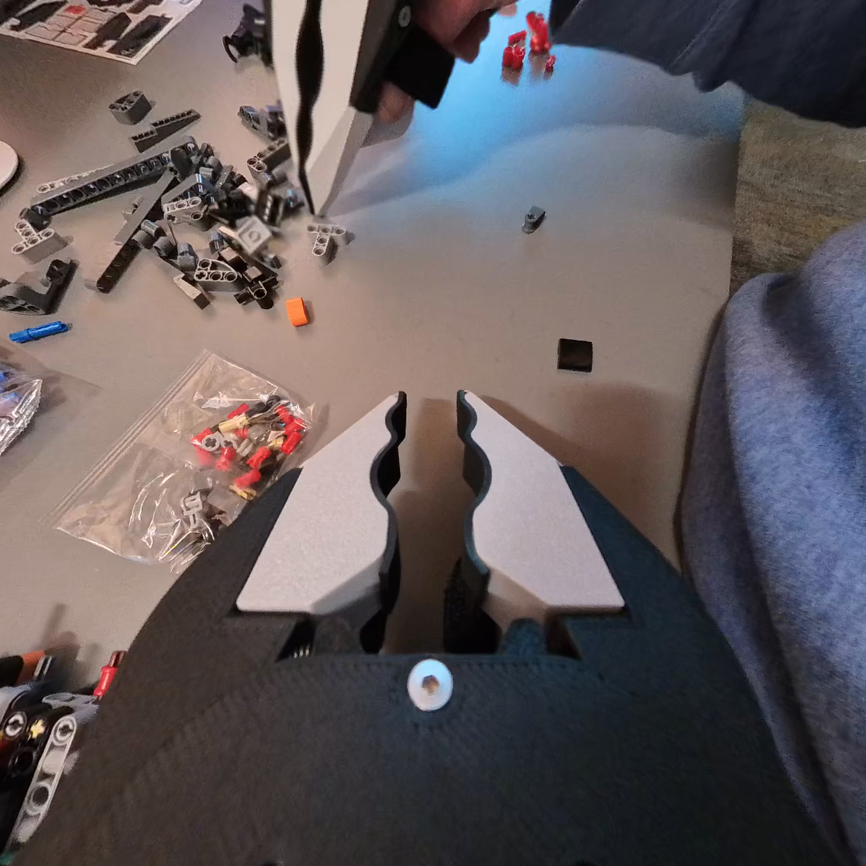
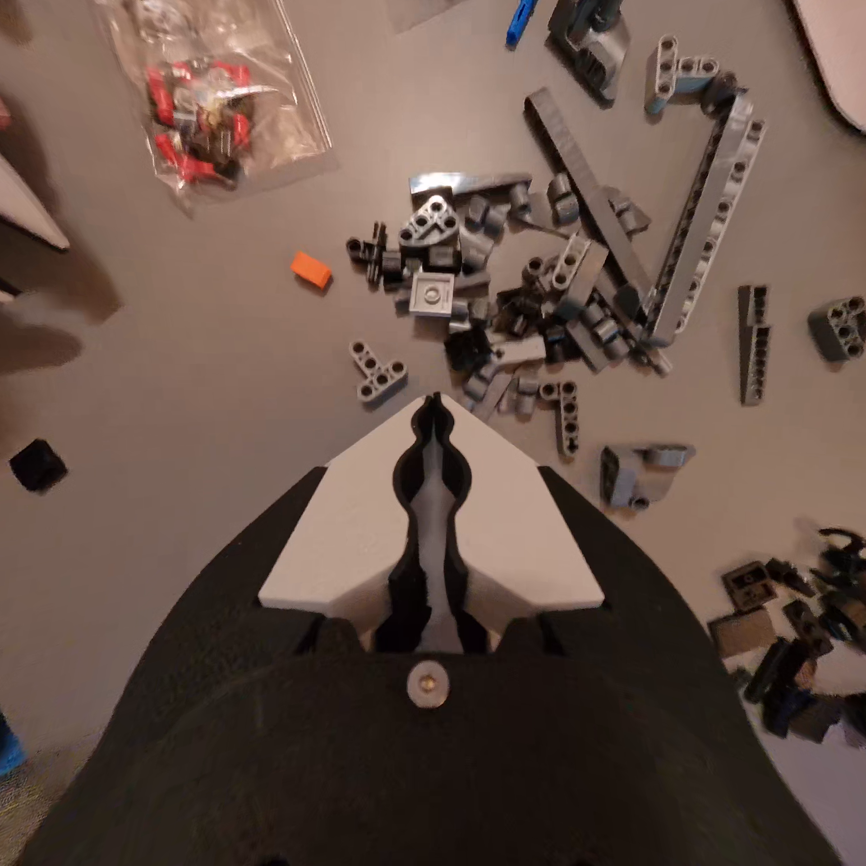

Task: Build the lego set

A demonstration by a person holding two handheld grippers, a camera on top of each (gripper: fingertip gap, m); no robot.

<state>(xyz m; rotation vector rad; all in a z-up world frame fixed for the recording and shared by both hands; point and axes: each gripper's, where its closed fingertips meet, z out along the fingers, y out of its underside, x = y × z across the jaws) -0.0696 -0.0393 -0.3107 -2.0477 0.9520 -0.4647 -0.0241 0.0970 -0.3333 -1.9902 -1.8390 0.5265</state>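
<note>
My left gripper [image 1: 431, 398] is open and empty, low over a bare part of the grey table [image 1: 468, 290]. My right gripper [image 2: 433, 398] is shut, and I see nothing between its tips. In the left wrist view the right gripper [image 1: 316, 213] points down at the edge of the pile. A light grey T-shaped beam [image 2: 377, 372] lies just ahead of the right tips, also seen in the left wrist view [image 1: 328, 236]. The pile of grey and black beams and connectors [image 2: 539, 290] lies beyond it and shows in the left wrist view [image 1: 187, 211] too.
An orange piece [image 1: 298, 311], a black square tile [image 1: 575, 354] and a small grey piece [image 1: 533, 219] lie loose. A clear bag of red pins [image 1: 225, 450] lies left of my left gripper. A person's clothed leg [image 1: 796, 468] borders the table's right edge. An instruction sheet [image 1: 93, 23] lies far left. The left gripper's tips are roughly 15 centimetres from the right gripper's. About 7 centimetres separates my left fingertips from the black square tile [image 1: 575, 354]. Seen from the right wrist view [image 2: 34, 463] as well.
</note>
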